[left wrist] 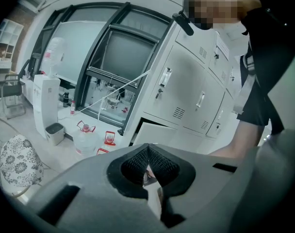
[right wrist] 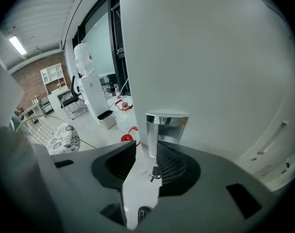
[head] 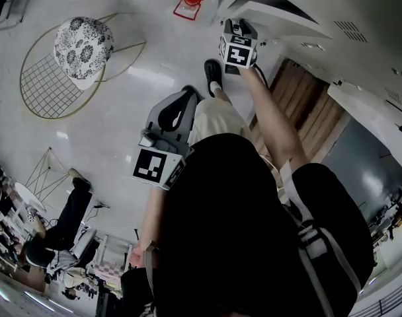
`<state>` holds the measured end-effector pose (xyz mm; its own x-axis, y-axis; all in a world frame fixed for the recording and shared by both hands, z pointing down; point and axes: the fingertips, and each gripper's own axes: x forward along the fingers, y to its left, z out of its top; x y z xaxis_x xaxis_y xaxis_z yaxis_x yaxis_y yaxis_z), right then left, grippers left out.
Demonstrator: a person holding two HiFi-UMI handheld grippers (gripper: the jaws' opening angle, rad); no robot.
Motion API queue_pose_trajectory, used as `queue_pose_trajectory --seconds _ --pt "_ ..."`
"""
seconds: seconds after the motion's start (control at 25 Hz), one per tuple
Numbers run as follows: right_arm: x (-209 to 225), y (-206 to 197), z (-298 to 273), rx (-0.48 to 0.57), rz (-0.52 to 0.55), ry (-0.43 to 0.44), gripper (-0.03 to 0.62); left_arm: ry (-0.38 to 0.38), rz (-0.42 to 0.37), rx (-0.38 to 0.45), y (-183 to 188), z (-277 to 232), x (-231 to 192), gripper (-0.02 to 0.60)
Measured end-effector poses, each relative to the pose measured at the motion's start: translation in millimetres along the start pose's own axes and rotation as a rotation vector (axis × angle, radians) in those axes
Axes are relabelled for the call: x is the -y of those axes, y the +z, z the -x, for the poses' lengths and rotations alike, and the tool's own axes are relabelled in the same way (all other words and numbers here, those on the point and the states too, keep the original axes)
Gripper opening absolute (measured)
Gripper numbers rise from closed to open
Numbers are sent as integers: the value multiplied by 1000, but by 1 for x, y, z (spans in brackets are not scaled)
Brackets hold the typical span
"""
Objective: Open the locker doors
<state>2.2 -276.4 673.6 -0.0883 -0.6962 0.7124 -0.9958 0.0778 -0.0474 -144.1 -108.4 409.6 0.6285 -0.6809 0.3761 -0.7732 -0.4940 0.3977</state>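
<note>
**Head view.** The right gripper (head: 239, 35) is held out on an extended arm in the upper centre of the frame. It sits close against the bank of lockers (head: 360, 38) along the upper right, presumably so that it can work a door. Below it a compartment (head: 300, 101) already stands open and shows a brown interior. The left gripper (head: 176, 104) is held at centre, close to the person's leg and well apart from the lockers, apparently parked while the other gripper works. A wire chair with a patterned cushion (head: 82, 45) stands on the floor at upper left.

**Left gripper view.** The left gripper (left wrist: 147, 161) has its jaws pressed together with nothing between them. The lockers (left wrist: 186, 91) occupy the centre right, and a low door (left wrist: 155, 132) stands ajar just above the jaws in the frame, though it is out of reach.

**Right gripper view.** A locker door (right wrist: 210, 72) fills most of the frame. The right gripper (right wrist: 146, 164) has its jaws narrowly apart and grips nothing. The chrome handle (right wrist: 166, 130) stands just beyond the tips, offset toward the right-hand jaw, and a small key (right wrist: 155, 172) hangs in the gap. This placement suggests the gripper is lined up to catch the handle and pull.
</note>
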Motion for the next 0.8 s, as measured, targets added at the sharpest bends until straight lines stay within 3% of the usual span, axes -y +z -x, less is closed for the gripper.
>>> queue_pose_trajectory --seconds 0.8 --pt "2 -62 58 -7 -41 -76 103 -181 -65 -58 -38 41 26 15"
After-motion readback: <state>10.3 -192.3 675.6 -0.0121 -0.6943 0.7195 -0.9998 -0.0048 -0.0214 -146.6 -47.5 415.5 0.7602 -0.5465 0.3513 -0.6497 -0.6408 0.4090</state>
